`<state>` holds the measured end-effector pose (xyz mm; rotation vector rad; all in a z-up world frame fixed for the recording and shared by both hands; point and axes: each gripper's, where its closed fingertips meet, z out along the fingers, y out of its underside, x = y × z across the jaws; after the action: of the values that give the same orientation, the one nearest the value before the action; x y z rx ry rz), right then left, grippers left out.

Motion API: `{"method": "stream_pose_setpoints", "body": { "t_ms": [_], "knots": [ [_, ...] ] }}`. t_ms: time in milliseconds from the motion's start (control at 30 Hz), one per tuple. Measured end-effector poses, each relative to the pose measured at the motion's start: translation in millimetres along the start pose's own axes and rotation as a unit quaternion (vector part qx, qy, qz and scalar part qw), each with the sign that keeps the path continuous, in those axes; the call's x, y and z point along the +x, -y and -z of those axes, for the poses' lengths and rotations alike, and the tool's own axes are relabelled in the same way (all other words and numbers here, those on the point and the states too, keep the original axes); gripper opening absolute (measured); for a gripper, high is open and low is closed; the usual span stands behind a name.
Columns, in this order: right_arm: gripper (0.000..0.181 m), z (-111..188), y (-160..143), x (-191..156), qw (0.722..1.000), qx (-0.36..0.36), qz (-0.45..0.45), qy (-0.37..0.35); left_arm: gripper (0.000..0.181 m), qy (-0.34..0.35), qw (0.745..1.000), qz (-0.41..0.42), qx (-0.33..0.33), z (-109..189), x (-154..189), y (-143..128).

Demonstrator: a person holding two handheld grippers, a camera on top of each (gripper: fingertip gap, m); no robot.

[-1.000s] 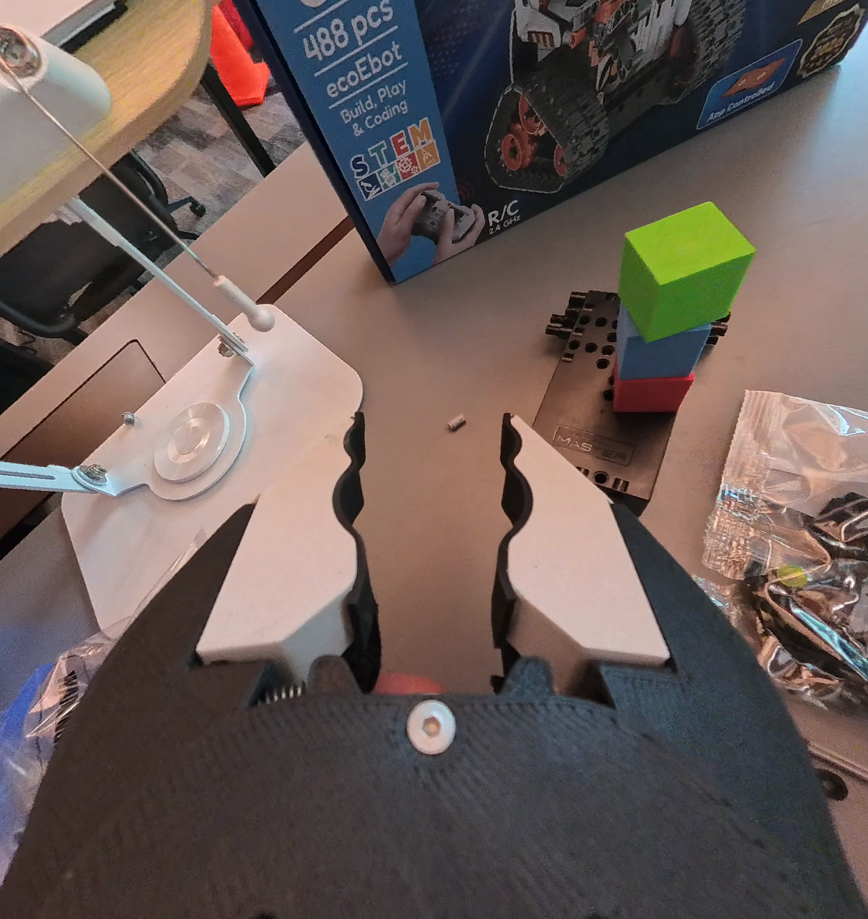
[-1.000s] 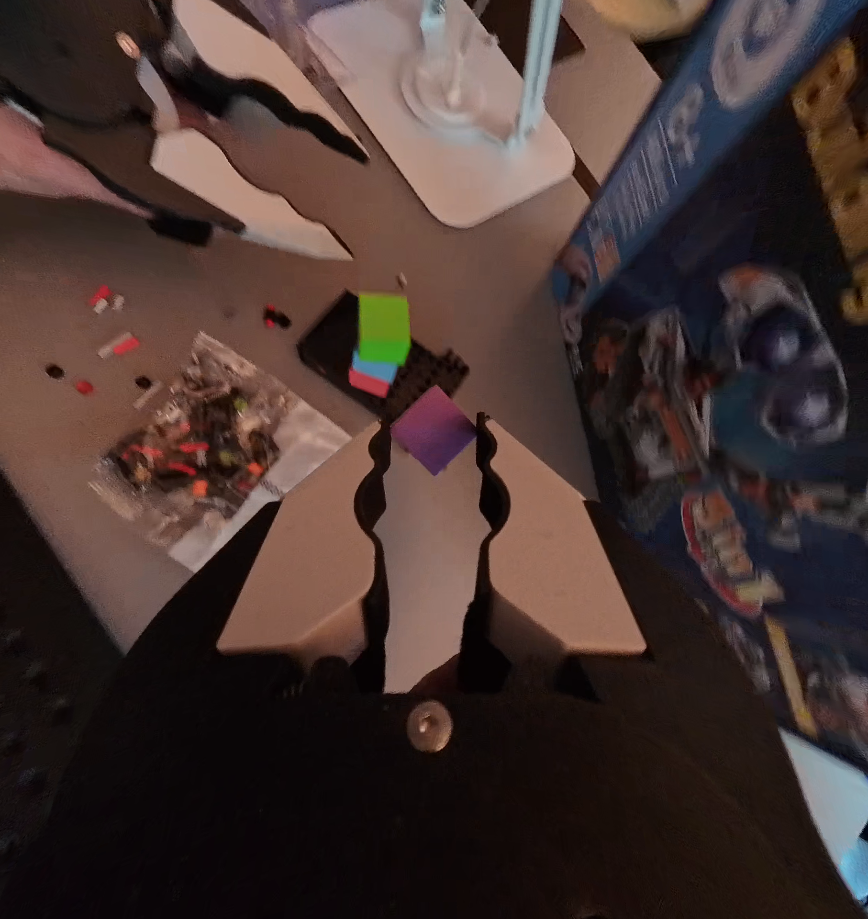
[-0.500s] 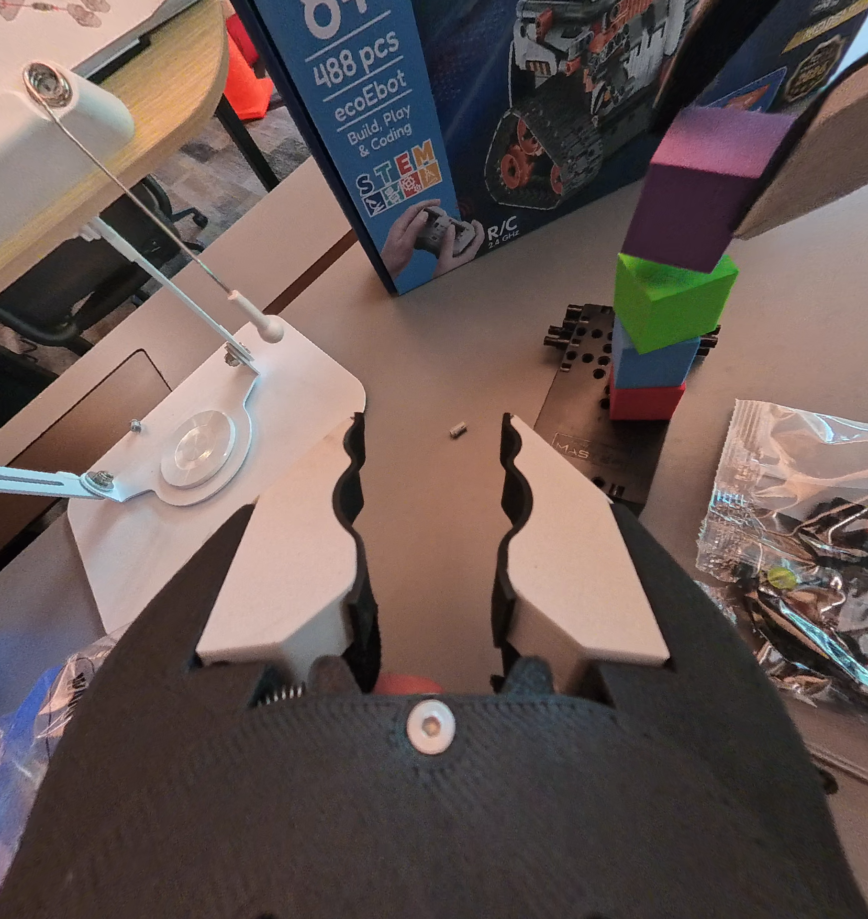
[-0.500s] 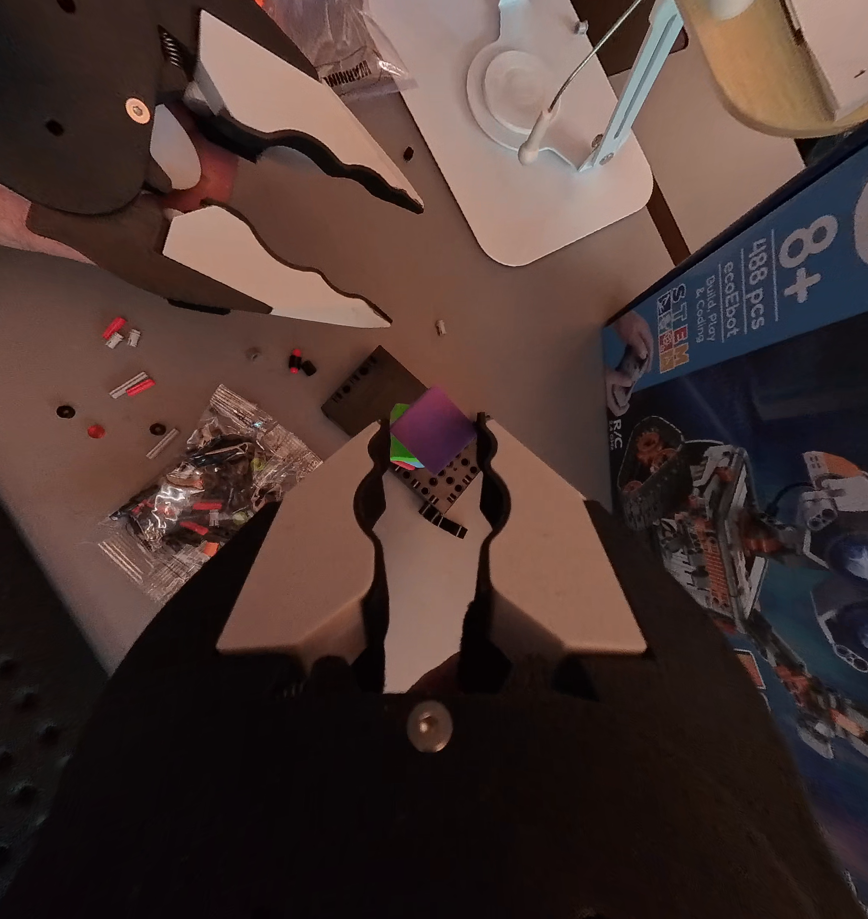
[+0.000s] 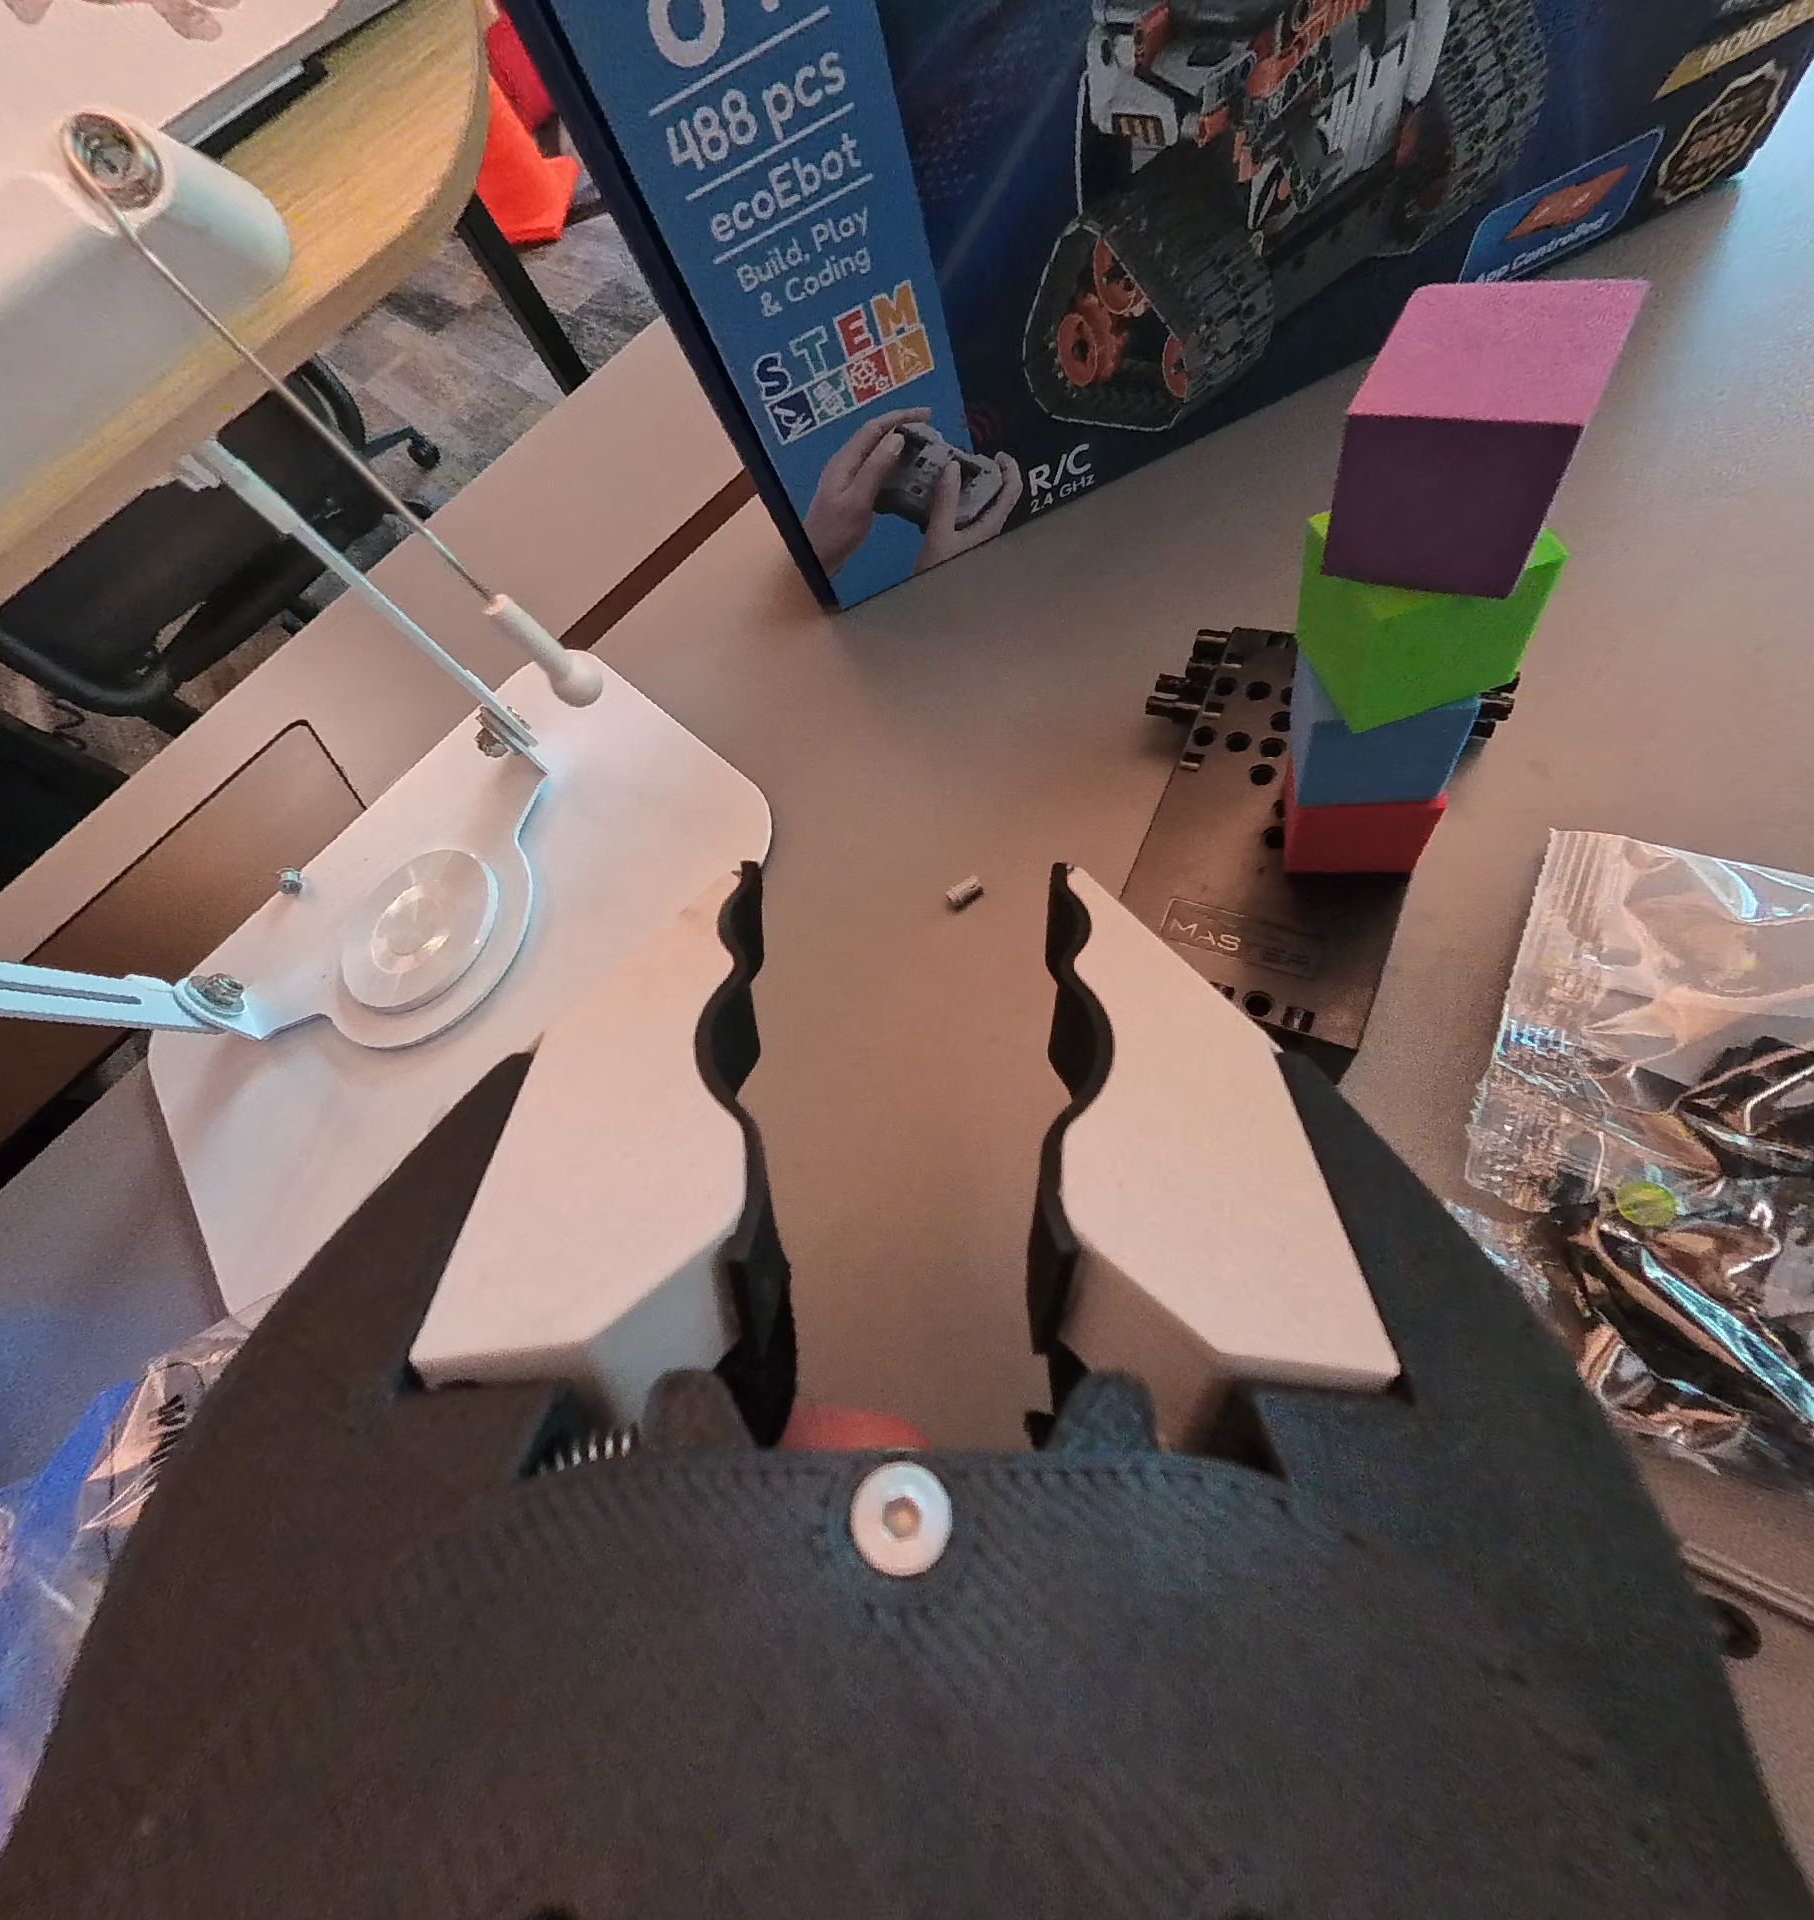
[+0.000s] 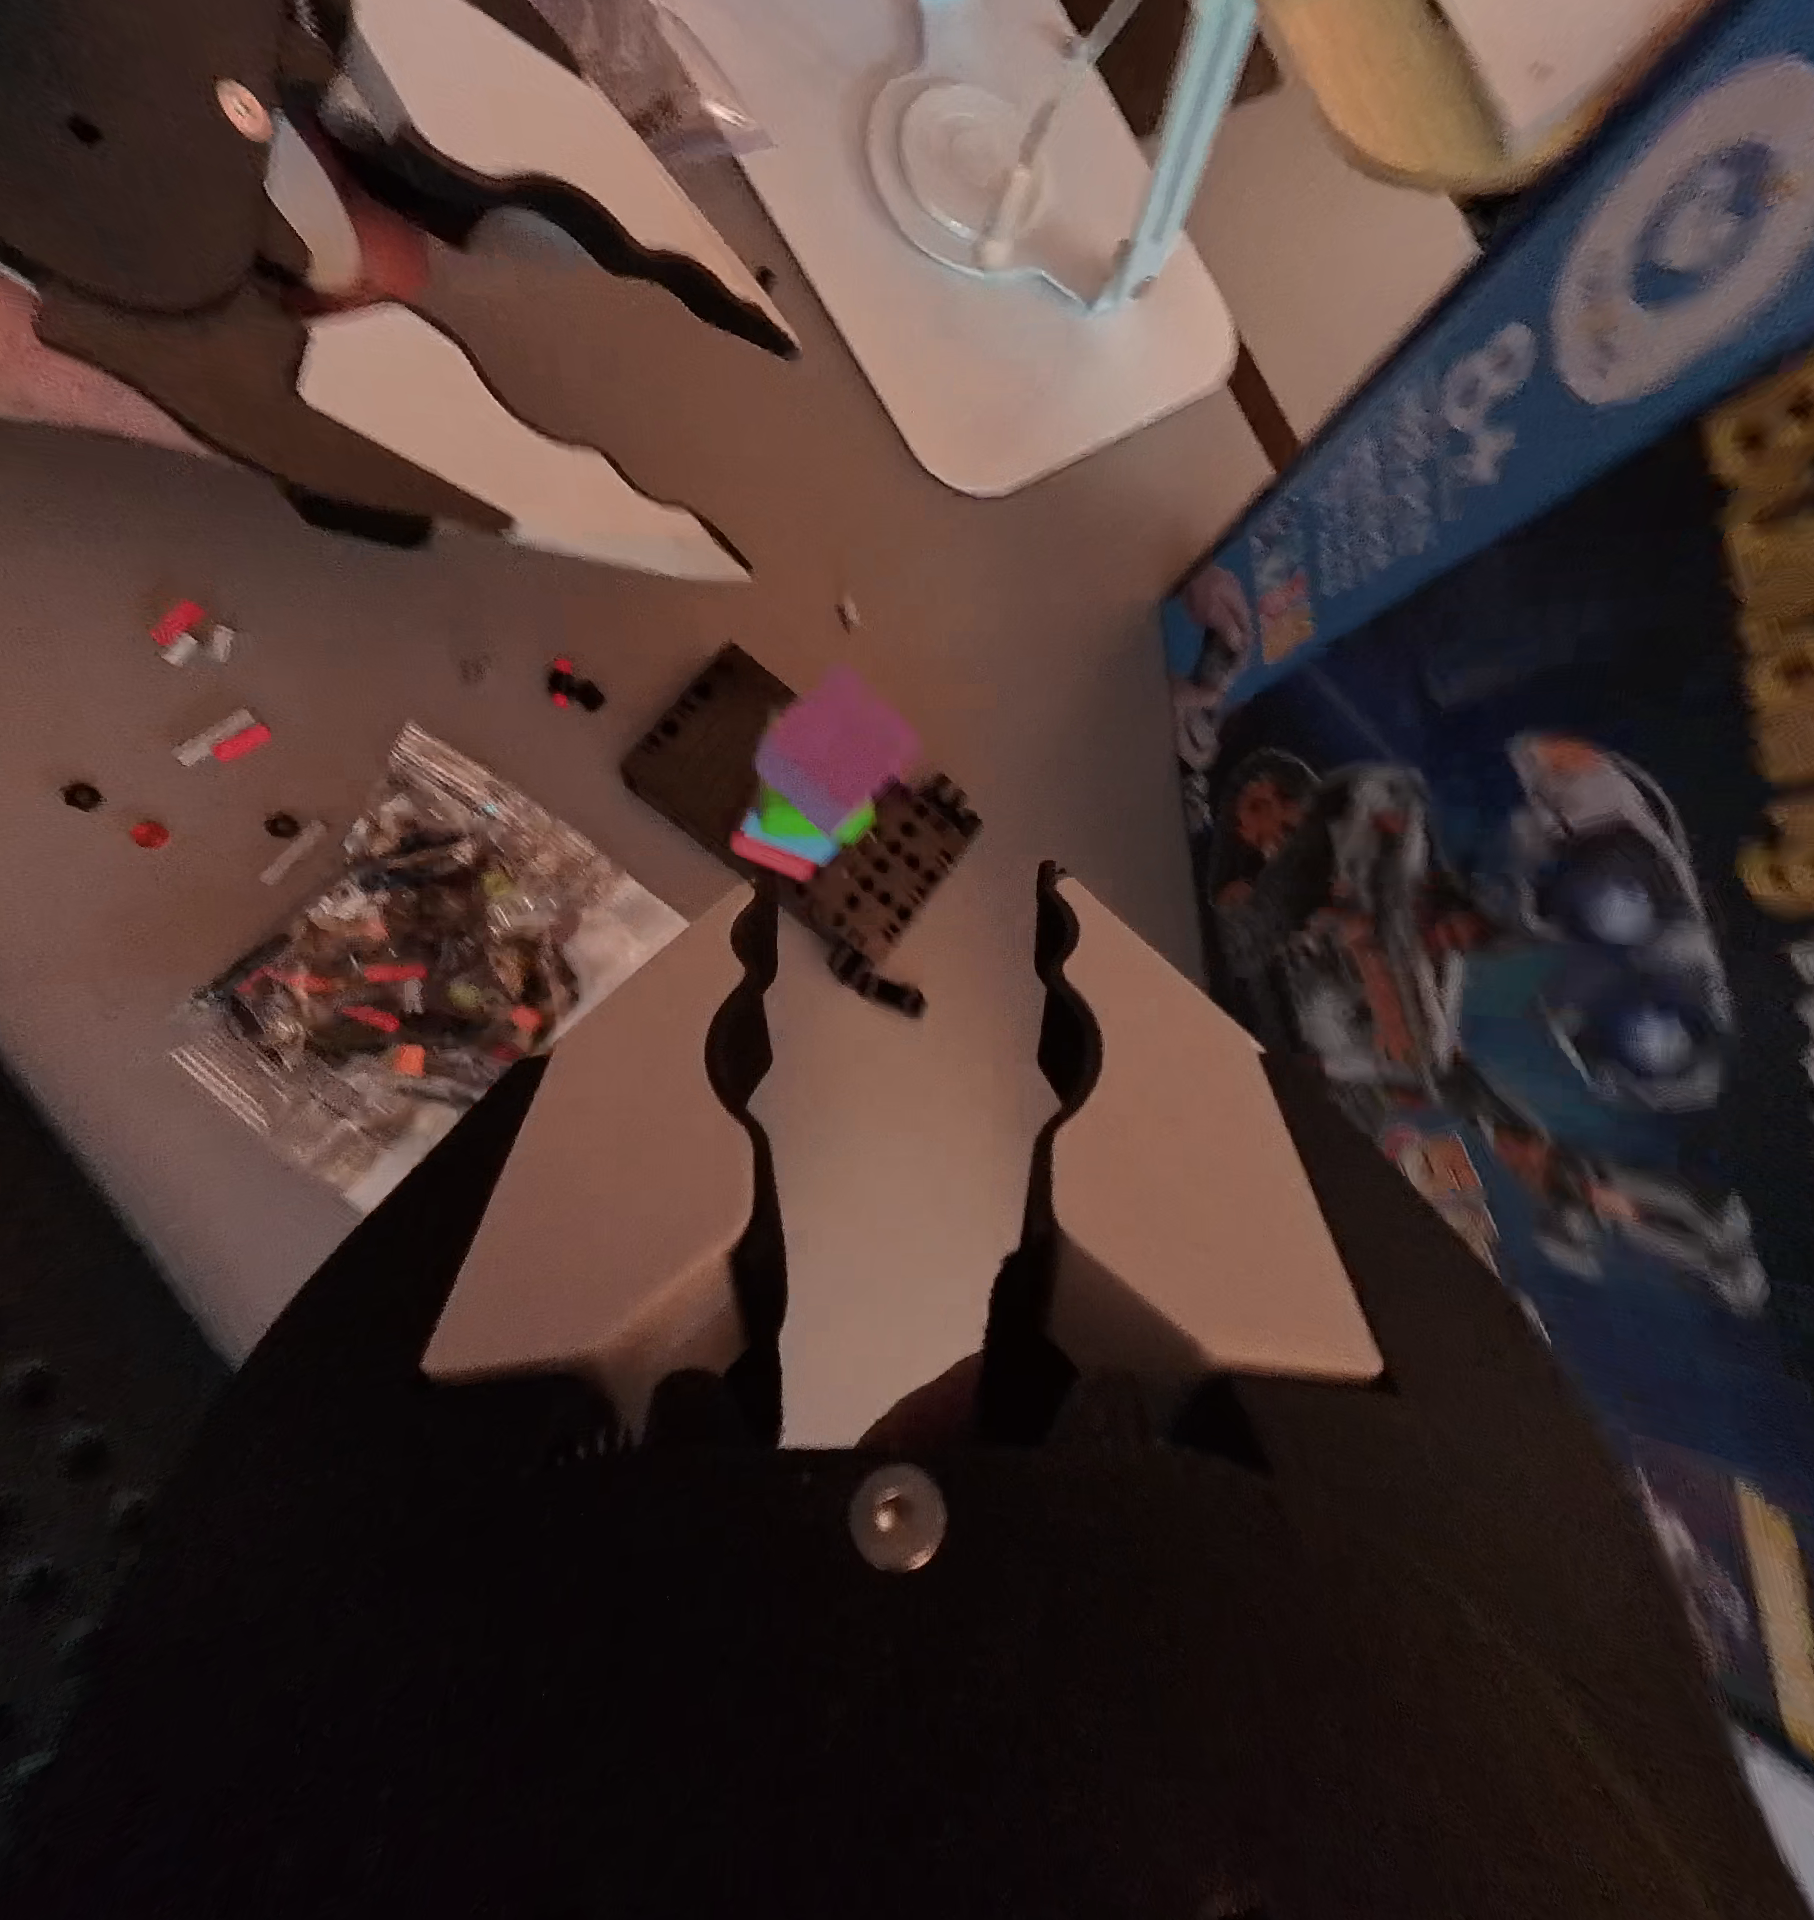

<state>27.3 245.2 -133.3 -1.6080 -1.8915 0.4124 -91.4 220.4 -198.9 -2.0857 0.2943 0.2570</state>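
Observation:
A stack of four cubes stands on a black perforated plate: a red cube at the bottom, then a blue cube, a green cube and a purple cube on top. My left gripper is open and empty, low over the table to the left of the stack. My right gripper is open and empty, high above the stack. From there the purple cube tops the stack. The left gripper also shows in the blurred right wrist view.
A large blue toy box stands behind the stack. A white lamp base lies at the left. A clear bag of small parts lies at the right. A tiny grey pin lies between my left fingertips. Small loose parts are scattered on the table. Between my right fingertips and the purple cube there is roughly 5 cm. It is some 8 cm from my left tips to the black perforated plate.
My right gripper carried the purple cube over the stack, let it go on the green cube, opened and pulled back upward. My left gripper stayed nearly still.

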Motion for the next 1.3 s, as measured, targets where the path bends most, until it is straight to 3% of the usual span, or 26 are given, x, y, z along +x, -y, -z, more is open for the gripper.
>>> {"method": "stream_pose_setpoints", "body": {
  "t_ms": [100, 267, 400, 533, 633, 867, 1000, 1200, 1300],
  "knots": [
    [0.049, 30.7, -40.5, 21.5, 0.998, -0.020, -0.023, -0.048, 0.053, -0.001, 1.000, 0.001, 0.001, 0.2, -0.1, 0.6],
    [0.050, 67.6, -142.0, 36.5, 0.990, -0.077, -0.093, -0.070, 0.053, -0.004, 1.000, -0.004, -0.001, -1.5, 4.5, 0.7],
    [0.050, 74.7, -218.9, 30.5, 0.979, -0.135, -0.139, -0.064, 0.053, -0.006, 1.000, -0.004, -0.004, -3.2, 7.0, -1.2],
    [0.048, 70.0, -260.1, 14.6, 0.974, -0.154, -0.165, -0.032, 0.053, -0.008, 1.000, -0.002, -0.006, -4.7, 8.0, -3.2],
    [0.047, 66.7, -275.5, 8.5, 0.971, -0.165, -0.173, -0.021, 0.053, -0.008, 1.000, -0.003, -0.008, -5.4, 7.9, -4.7],
    [0.027, 60.7, -275.6, 11.7, 0.970, -0.127, -0.207, -0.005, 0.053, -0.007, 1.000, -0.002, -0.009, -5.7, 7.1, -5.0],
    [0.039, 60.9, -270.6, 6.7, 0.973, -0.099, -0.210, 0.016, 0.053, -0.007, 1.000, -0.002, -0.008, -5.3, 6.7, -4.7],
    [0.037, 62.4, -282.5, 13.1, 0.971, -0.116, -0.209, 0.004, 0.053, -0.008, 1.000, -0.002, -0.008, -5.3, 7.1, -4.6],
    [0.045, 57.3, -291.2, 5.3, 0.970, -0.138, -0.196, 0.024, 0.053, -0.006, 1.000, -0.001, -0.007, -4.7, 6.1, -4.3]
  ]
}}
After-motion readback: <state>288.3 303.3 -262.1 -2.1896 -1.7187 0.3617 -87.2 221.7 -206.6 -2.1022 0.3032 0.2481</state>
